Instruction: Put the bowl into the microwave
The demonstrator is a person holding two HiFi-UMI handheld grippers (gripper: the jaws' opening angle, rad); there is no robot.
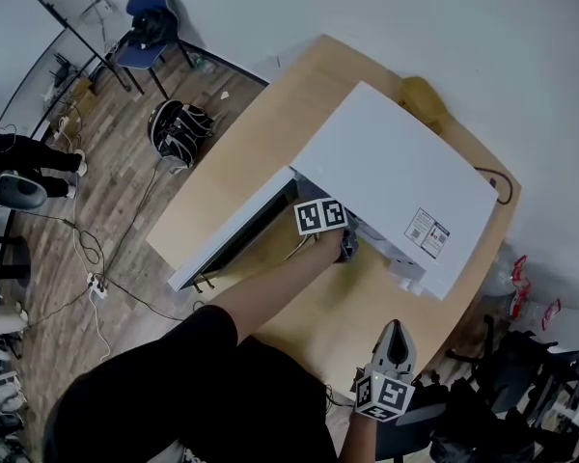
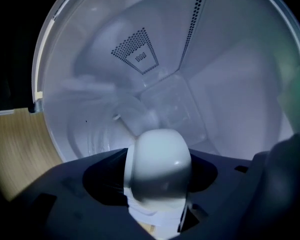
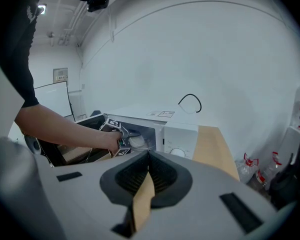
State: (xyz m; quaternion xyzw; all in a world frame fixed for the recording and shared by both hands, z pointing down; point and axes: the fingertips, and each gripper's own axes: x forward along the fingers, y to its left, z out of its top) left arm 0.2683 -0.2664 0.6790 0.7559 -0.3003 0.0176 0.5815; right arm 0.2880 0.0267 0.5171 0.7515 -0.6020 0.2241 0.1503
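The white microwave (image 1: pixel 396 177) stands on the wooden table (image 1: pixel 261 133) with its door (image 1: pixel 236 234) swung open to the left. My left gripper (image 1: pixel 345 247) reaches into the cavity, its tips hidden in the head view. In the left gripper view the white bowl (image 2: pixel 160 174) sits between the spread jaws of the left gripper (image 2: pixel 157 151), deep inside the pale cavity; the pads look slack on it. My right gripper (image 1: pixel 396 334) hovers by the table's near edge. Its jaws are shut on nothing (image 3: pixel 149 156). It looks at the microwave (image 3: pixel 180 131) and the bowl (image 3: pixel 138 142).
A blue chair (image 1: pixel 150 17), a dark backpack (image 1: pixel 179 131) and loose cables (image 1: pixel 92 258) lie on the wood floor to the left. A yellowish object (image 1: pixel 420 95) and a black cord (image 1: pixel 497 186) sit behind the microwave. Bottles (image 1: pixel 521 278) stand at the right.
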